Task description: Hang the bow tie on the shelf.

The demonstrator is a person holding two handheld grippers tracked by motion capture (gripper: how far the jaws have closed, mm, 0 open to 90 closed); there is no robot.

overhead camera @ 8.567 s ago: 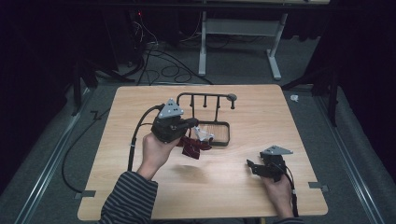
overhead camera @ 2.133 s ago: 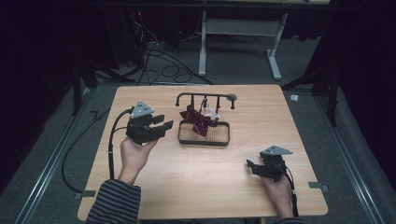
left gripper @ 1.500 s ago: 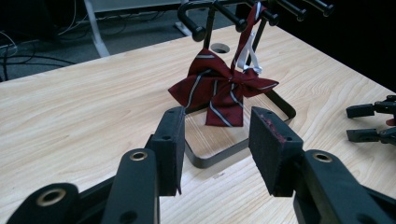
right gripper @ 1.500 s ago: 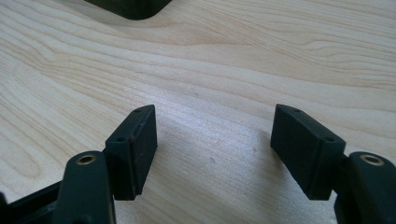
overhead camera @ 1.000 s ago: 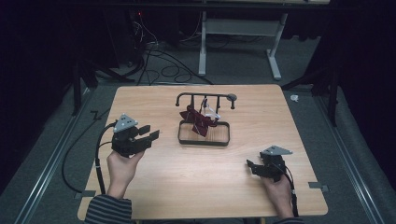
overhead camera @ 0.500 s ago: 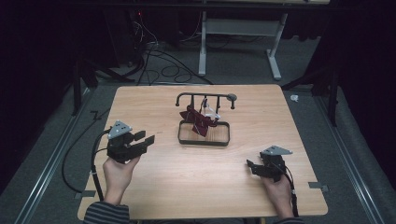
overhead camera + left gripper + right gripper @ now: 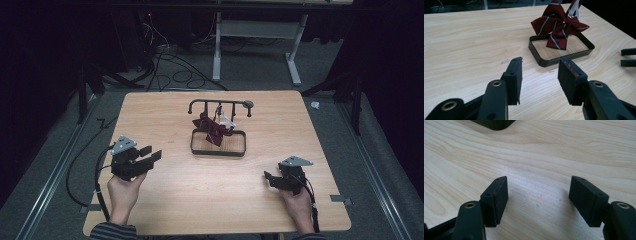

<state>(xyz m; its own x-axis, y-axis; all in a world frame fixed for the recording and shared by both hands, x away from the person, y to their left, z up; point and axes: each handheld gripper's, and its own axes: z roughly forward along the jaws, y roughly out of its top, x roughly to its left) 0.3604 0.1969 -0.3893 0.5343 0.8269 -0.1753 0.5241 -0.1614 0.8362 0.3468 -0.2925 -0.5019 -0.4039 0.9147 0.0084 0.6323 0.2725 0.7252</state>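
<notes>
Left gripper (image 7: 149,156) has drawn back from the striped cloth bow (image 7: 212,128), both grippers' fingers apart.

this looks like a lab or recording studio set up for tests. a plain light wooden square table (image 7: 165,115) stands alone on grey carpet floor (image 7: 260,75), with black surroundings on all sides. at twelve o'clock, loose black cables (image 7: 170,62) lie tangled on the floor beside the white metal legs of a second desk (image 7: 295,50). metal floor rails (image 7: 50,175) run along nine o'clock and three o'clock.
</notes>
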